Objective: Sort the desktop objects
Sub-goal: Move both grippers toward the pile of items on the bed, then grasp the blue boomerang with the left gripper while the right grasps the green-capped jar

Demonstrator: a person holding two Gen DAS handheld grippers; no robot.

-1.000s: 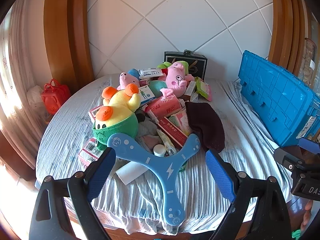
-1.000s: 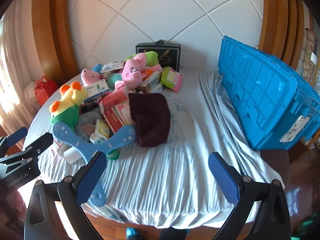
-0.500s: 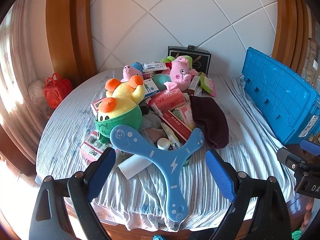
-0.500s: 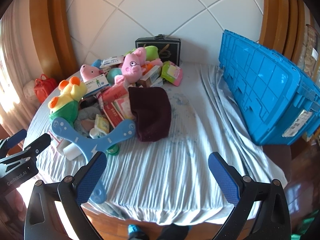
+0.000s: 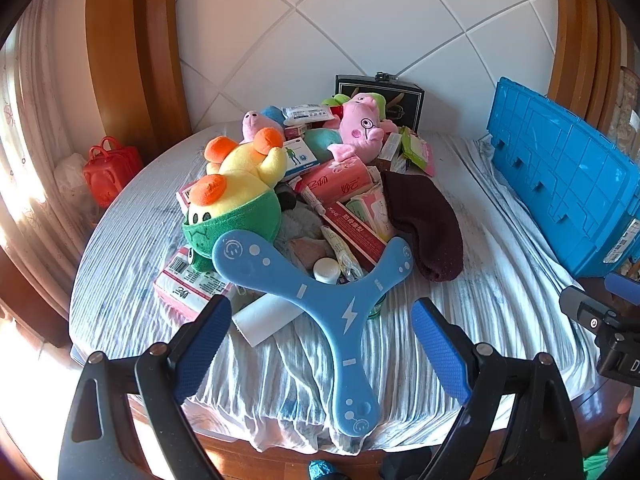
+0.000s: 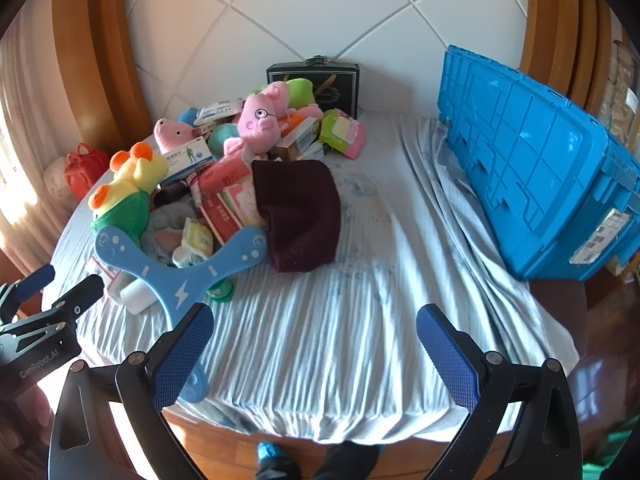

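Note:
A heap of things lies on the cloth-covered round table [image 5: 492, 304]: a blue three-armed boomerang [image 5: 320, 296] in front, a yellow and green plush [image 5: 236, 196], pink pig plushes [image 5: 360, 128], a dark maroon knit cap [image 5: 424, 220], red and pink packets [image 5: 340, 184] and a white tube [image 5: 264, 318]. My left gripper [image 5: 322, 346] hovers open at the table's near edge, the boomerang's long arm between its blue pads. My right gripper [image 6: 316, 354] stands open over bare cloth, right of the boomerang [image 6: 176, 276] and near the cap [image 6: 300, 212].
A blue plastic crate [image 6: 536, 168] leans on its side at the table's right edge. A black case [image 6: 314, 80] stands against the tiled wall behind the heap. A red bag [image 5: 110, 168] sits off the table at the left. Wooden pillars flank the wall.
Both grippers have risen and tilted down a little, so the heap and table now sit lower in both views. Nothing on the table has moved.

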